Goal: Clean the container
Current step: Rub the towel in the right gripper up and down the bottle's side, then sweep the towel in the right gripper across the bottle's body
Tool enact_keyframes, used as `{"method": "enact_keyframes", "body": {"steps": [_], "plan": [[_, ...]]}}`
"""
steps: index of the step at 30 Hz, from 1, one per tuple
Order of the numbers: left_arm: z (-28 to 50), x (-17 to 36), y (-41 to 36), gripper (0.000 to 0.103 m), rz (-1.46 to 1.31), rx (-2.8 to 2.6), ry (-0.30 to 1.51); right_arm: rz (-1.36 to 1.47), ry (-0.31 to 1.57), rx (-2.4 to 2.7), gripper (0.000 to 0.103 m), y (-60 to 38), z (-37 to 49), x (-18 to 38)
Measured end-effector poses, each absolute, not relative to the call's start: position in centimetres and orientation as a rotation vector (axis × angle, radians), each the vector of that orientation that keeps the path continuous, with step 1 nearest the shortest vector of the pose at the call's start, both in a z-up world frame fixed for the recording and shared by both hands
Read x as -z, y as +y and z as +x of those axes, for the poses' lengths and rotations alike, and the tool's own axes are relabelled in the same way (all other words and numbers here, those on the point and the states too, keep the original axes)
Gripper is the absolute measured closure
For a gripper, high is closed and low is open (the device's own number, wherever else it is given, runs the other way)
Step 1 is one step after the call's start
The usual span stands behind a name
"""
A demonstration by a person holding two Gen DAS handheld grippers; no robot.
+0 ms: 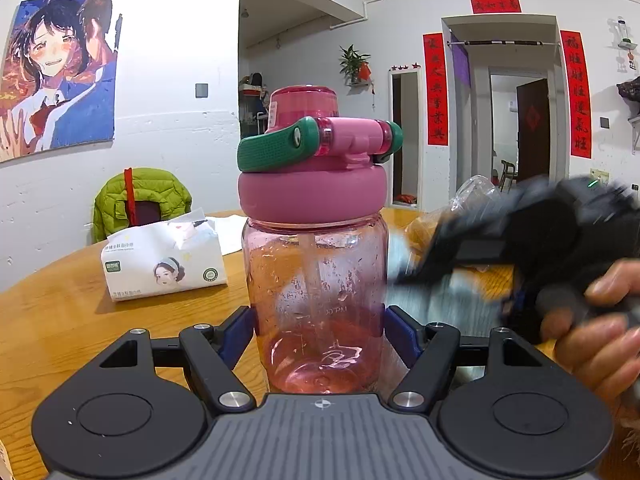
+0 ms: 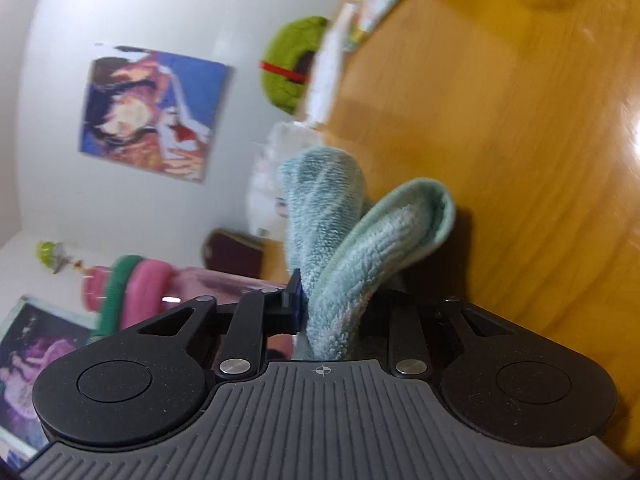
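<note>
A clear pink water bottle (image 1: pixel 316 304) with a pink lid and green handle (image 1: pixel 276 148) stands upright on the wooden table (image 1: pixel 52 320). My left gripper (image 1: pixel 320 332) is shut on the bottle's lower body. My right gripper (image 2: pixel 328 300) is shut on a folded light blue cloth (image 2: pixel 360 232). In the left wrist view the right gripper (image 1: pixel 520 236) is blurred, just right of the bottle, with the cloth (image 1: pixel 400 256) by the bottle's side. The bottle (image 2: pixel 160 284) shows sideways and blurred at the left of the right wrist view.
A white tissue pack (image 1: pixel 164 260) lies on the table behind and left of the bottle. A green jacket (image 1: pixel 140 196) hangs on a chair behind the table. Crumpled clear plastic (image 1: pixel 476 192) lies at the back right. A person's hand (image 1: pixel 600 328) holds the right gripper.
</note>
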State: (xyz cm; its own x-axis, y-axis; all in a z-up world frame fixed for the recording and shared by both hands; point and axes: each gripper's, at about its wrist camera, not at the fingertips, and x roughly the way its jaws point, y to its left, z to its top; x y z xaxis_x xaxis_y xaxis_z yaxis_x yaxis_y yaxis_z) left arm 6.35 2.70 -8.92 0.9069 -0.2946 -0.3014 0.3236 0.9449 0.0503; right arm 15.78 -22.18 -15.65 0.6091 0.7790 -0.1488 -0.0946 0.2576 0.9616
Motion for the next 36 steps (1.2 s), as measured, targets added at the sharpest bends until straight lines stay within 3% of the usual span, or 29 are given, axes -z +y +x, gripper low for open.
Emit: {"method": "enact_keyframes", "body": {"steps": [4,11,19,27,30,35,36], "plan": [[6.4,8.9,2.7,0.033,0.102,0.319,0.295,1.290,0.445,-0.898,0.075,-23.7,14.7,14.3],[6.3,9.1,2.6,0.033,0.105,0.315,0.293,1.111,0.805,-0.609,0.075,-21.6,16.7,16.0],[6.6,9.0,2.3,0.033,0.118,0.334,0.294,1.276,0.433,-0.897,0.075,-23.2,14.9,14.0],[6.6,8.9,2.2,0.033,0.119,0.329,0.297,1.108,0.792,-0.586,0.074,-21.3,16.9,15.7],[5.7,8.9,2.2,0.017,0.073,0.312,0.328,1.073,0.737,-0.589,0.074,-21.3,16.5,15.0],[3.6,8.8,0.8,0.024,0.104,0.231,0.300,1.068,0.632,-0.582,0.073,-22.0,15.5,14.1],[3.3,8.8,0.5,0.031,0.124,0.216,0.286,1.070,0.631,-0.584,0.073,-22.1,15.5,14.1]]}}
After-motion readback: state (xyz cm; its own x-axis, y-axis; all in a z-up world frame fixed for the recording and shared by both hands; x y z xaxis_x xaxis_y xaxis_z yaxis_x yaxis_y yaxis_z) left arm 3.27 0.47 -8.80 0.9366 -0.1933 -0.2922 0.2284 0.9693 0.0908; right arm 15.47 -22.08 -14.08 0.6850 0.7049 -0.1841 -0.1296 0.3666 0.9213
